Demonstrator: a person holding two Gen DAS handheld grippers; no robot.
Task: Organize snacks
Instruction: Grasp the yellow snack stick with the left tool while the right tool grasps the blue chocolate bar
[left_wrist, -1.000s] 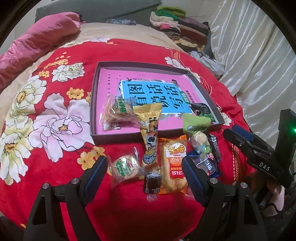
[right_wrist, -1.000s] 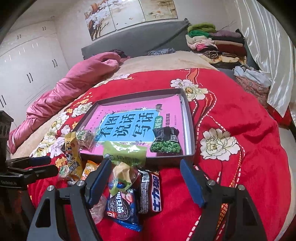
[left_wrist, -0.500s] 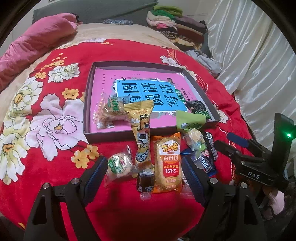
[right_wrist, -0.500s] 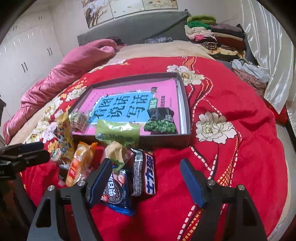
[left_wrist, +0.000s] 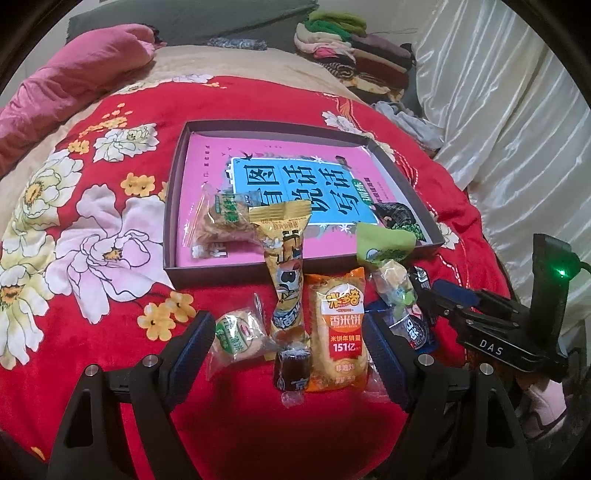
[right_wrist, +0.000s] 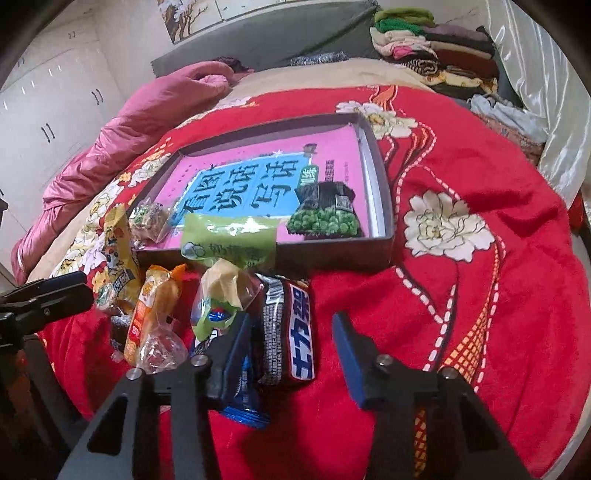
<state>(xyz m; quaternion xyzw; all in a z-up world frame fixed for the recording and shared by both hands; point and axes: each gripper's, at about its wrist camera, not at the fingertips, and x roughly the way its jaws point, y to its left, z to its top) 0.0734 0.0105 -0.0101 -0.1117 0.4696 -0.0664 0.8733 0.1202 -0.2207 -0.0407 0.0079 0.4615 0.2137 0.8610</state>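
Right claw is closing around the brown chocolate bar, pads not yet pressing; a second ago it sat higher and wider. Left claw hovers spread over the rice cracker pack. I count three snacks inside the tray ahead; most still lie at my fingertips.
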